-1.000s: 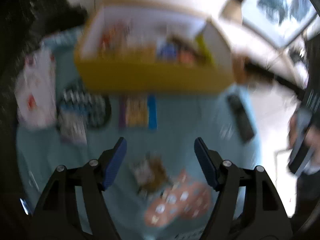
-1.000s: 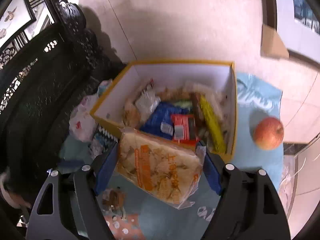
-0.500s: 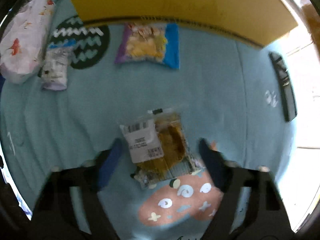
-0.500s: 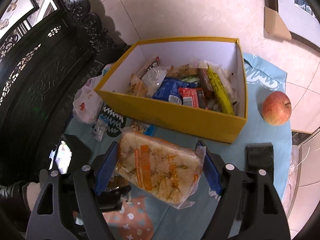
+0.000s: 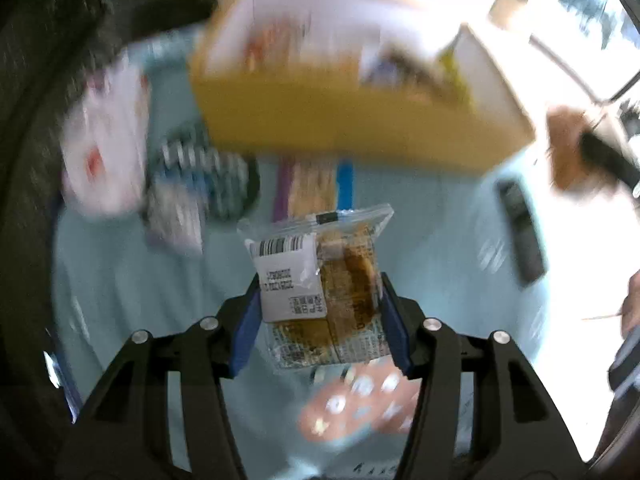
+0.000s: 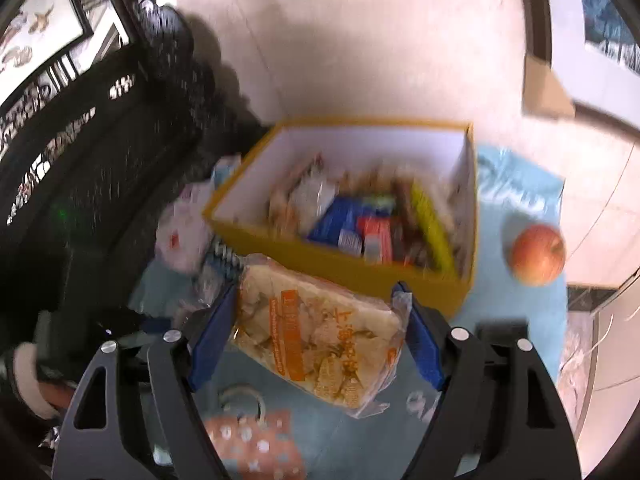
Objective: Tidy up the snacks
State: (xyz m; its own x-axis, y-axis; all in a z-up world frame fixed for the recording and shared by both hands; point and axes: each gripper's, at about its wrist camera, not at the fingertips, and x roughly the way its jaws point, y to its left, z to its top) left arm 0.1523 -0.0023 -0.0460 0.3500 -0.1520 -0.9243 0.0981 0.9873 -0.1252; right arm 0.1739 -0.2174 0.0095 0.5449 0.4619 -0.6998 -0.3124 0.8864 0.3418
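Note:
My left gripper (image 5: 320, 292) has a clear packet of brown cake (image 5: 348, 276) with a white barcode label between its blue pads. Its jaws are closing and the pads press on the packet's sides. The packet hangs above the light blue cloth (image 5: 120, 280), in front of the yellow box (image 5: 340, 120). My right gripper (image 6: 316, 292) is shut on a large bag of pale crackers with orange print (image 6: 320, 340), held just short of the yellow box (image 6: 280, 244). Inside the white-lined box lie several snacks.
On the cloth lie a purple and blue chip bag (image 5: 312, 184), a white bag (image 5: 104, 152), a small pale packet (image 5: 176, 216), a black remote (image 5: 520, 224) and a pink dotted pouch (image 6: 256, 444). An apple (image 6: 538, 254) sits right of the box. Dark carved furniture (image 6: 80, 140) stands left.
My left gripper dropped over the cake packet, closed around it and lifted it off the cloth toward the box. The right gripper keeps its cracker bag and has barely shifted.

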